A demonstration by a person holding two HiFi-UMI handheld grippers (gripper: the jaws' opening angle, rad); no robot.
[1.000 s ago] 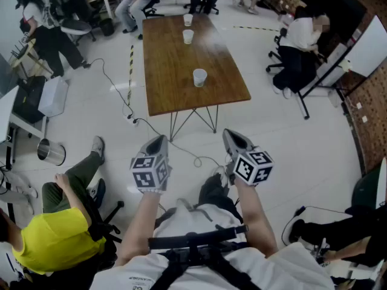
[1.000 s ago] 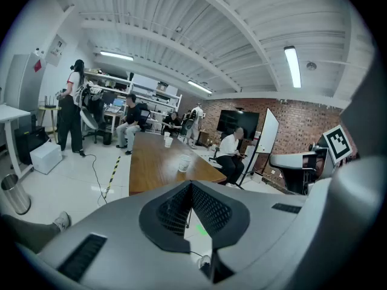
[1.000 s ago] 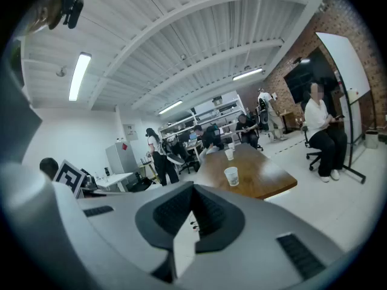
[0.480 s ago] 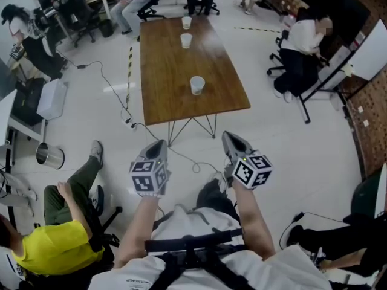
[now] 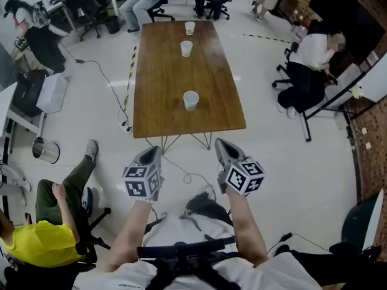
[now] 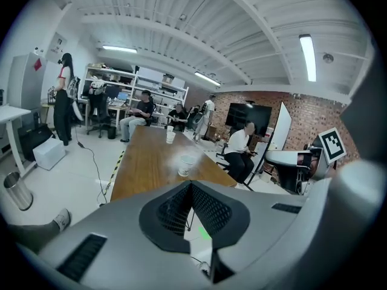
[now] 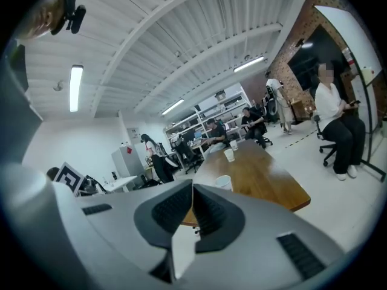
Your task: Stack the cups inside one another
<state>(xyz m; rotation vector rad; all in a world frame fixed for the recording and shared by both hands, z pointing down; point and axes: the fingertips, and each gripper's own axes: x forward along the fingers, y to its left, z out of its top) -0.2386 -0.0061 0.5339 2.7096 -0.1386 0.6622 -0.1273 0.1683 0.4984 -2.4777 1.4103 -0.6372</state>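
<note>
- The left gripper (image 5: 151, 153) is held in the air above the floor, short of the near end of the counter (image 5: 157, 101). Its fingers (image 6: 208, 207) are closed tip to tip, with nothing between them.
- The right gripper (image 5: 222, 145) hangs beside it, level with it and also short of the counter. Its fingers (image 7: 166, 207) are opening, parted by only a thin slit, and they hold nothing.
- Three cups stand upright in a row down the middle of the counter, each apart from the others.
- The nearest cup (image 5: 191, 99) stands towards the near end, well ahead of both pairs of fingertips and roughly between their lines.
- The middle cup (image 5: 187, 48) and the far cup (image 5: 190, 27) stand close together at the far end.
- No cup touches either gripper.
</note>
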